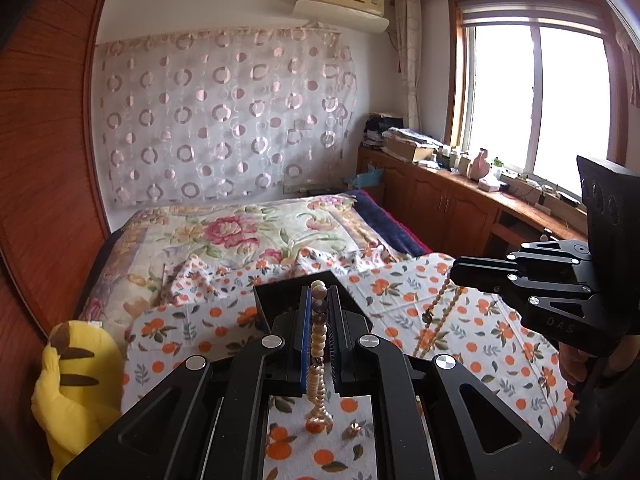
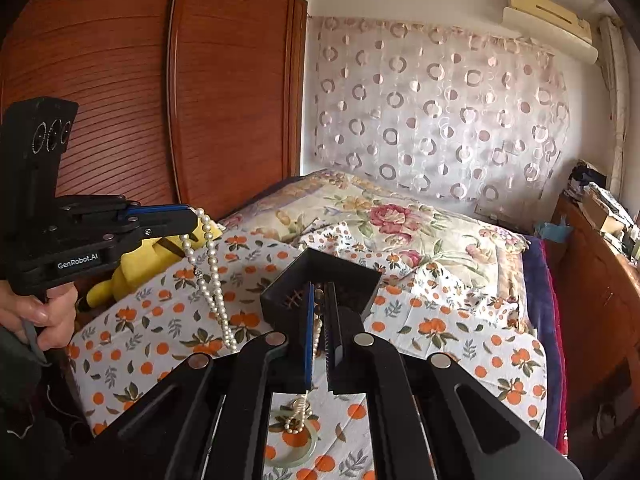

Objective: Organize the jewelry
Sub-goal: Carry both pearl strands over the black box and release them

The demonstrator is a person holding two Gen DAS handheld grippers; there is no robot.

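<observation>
Here the left gripper (image 1: 319, 300) was clamped on the pearl necklace (image 2: 212, 276), which hung above the orange-print sheet (image 1: 400, 280). The black box (image 2: 320, 276) sat between. The right gripper (image 2: 319, 300) pinched the small-bead necklace (image 1: 436, 312).

Both grippers' fingers (image 1: 318, 320) (image 2: 320, 320) closed, raised
</observation>
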